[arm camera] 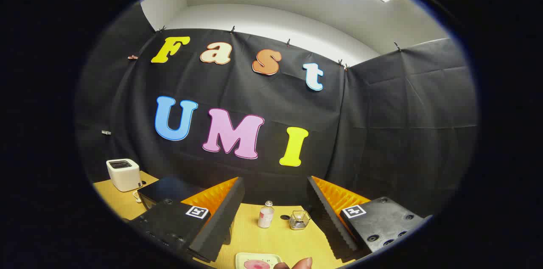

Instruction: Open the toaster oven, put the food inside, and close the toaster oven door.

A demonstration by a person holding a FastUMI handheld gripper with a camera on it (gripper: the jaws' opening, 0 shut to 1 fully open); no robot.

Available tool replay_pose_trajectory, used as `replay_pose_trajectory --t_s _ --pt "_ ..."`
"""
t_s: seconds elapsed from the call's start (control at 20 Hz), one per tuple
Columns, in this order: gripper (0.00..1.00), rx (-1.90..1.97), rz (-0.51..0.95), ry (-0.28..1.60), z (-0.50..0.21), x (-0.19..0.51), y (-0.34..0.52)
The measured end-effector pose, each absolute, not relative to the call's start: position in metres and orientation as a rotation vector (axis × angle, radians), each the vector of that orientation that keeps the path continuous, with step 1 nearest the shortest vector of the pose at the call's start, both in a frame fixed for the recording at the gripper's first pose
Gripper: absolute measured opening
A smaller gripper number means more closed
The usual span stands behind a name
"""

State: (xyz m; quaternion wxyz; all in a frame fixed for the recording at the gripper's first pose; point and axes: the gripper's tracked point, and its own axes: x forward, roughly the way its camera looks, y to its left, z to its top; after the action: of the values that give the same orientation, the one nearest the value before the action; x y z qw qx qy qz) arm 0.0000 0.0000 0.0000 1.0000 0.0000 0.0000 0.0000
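Fingers (220, 214) of hand-held gripper (275, 218) spread wide, ribbed pads; pale plate (258, 257) between.

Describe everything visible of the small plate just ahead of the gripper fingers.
The plate is small, pale cream and rectangular with rounded corners, speckled faintly. It lies flat on the tan wooden table, just below and ahead of the open gripper fingers. A pink, flat piece of food rests on it. A person's fingertips sit at its near right corner.

matt wooden table (271, 235), wire basket (299, 219)
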Motion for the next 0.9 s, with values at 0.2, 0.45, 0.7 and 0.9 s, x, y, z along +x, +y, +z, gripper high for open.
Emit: replay_pose_trajectory --t_s 0.2,0.45,0.7,0.9 --pt "0.97 0.001 0.003 0.009 -0.004 0.002 0.006" --pt "0.97 -0.001 0.006 0.016 -0.008 0.001 0.012" --pt "0.97 -0.002 0.006 0.022 -0.011 0.003 0.019" --pt "0.97 0.033 0.009 0.034 -0.014 0.003 0.026"
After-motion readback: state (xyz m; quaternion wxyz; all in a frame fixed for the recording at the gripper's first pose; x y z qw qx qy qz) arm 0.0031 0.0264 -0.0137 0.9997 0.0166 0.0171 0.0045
